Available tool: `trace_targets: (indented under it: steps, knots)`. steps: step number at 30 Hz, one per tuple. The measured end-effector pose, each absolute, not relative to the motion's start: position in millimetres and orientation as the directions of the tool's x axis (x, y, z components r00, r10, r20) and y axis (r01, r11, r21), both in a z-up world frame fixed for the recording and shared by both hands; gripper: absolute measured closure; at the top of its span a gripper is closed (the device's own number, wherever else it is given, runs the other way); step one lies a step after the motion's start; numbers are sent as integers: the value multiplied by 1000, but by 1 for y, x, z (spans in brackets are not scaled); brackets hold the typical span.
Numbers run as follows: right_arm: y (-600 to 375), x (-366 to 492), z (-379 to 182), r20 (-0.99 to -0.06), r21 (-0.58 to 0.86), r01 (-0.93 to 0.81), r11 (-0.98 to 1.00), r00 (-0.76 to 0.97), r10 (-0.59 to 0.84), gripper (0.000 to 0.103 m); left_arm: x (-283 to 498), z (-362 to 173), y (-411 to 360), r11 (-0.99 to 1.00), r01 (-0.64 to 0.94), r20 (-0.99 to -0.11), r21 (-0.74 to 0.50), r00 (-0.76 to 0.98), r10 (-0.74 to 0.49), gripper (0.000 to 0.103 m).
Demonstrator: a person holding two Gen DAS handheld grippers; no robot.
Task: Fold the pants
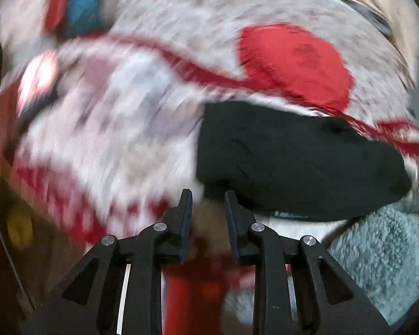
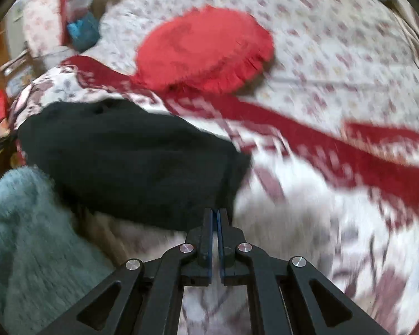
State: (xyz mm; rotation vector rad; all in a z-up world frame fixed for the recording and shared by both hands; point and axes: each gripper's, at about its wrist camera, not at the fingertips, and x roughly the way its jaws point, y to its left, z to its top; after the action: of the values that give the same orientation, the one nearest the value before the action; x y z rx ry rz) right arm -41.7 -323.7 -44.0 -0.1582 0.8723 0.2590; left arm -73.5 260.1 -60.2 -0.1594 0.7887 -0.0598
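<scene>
Left tongs [image 1: 208, 195] parted, right tongs [image 2: 216, 212] closed, empty.

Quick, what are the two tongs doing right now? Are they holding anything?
Left tongs: a little open, nothing between them.
Right tongs: shut, empty; the black pants lie just past the tips.

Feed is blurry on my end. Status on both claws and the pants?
Left claw slightly open, nothing held. Right claw shut, empty. Black pants bunched on the floral bedspread, ungripped. Red round cushion beyond, grey fleece alongside.
</scene>
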Motion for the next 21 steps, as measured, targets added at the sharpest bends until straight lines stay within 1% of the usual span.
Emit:
trace_targets:
  steps: [1,2,3,5,6,7,9,12,13,15,16,20,21]
  knots:
    - [-330,-48,-48,-775,1,-268,963,609,170,101,-81,-65,272,964,-57,-715,-260,682,-153,80]
    - [-337,-56,-50,-774,28,-236,971,610,170,101,-84,-66,278,945,-81,-715,-317,675,-182,80]
    - [-342,-60,-50,-769,40,-212,976,618,166,101,-89,-66,285,909,-113,-702,-402,675,-227,80]
    - [-352,-67,-47,-751,86,-161,983,638,170,101,-91,-66,292,823,-135,-654,-551,683,-326,75]
    - [-356,-71,-45,-732,130,-138,982,654,189,101,-89,-66,291,792,-143,-638,-594,684,-355,69]
    - [-359,-74,-44,-721,167,-115,979,663,201,101,-85,-67,291,746,-158,-617,-646,684,-389,67]
    - [-359,-79,-44,-707,219,-89,972,672,221,101,-74,-67,284,687,-158,-576,-709,692,-436,67]
    - [-351,-78,-40,-695,272,-90,958,670,260,100,-55,-53,263,732,-109,-571,-673,706,-420,67]
    - [-347,-76,-38,-694,270,-90,959,672,258,100,-52,-50,258,751,-91,-571,-654,710,-411,67]
    - [-338,-71,-33,-692,269,-87,959,675,255,100,-42,-44,243,804,-55,-585,-592,716,-382,67]
    - [-335,-68,-31,-681,293,-98,951,677,279,100,-37,-43,235,831,-40,-596,-555,715,-364,67]
    - [-323,-51,-28,-654,358,-104,928,681,329,100,-16,-55,219,864,-7,-620,-504,699,-357,67]
    - [-316,-43,-32,-662,362,-117,925,666,344,100,-8,-61,214,880,-11,-640,-474,691,-336,67]
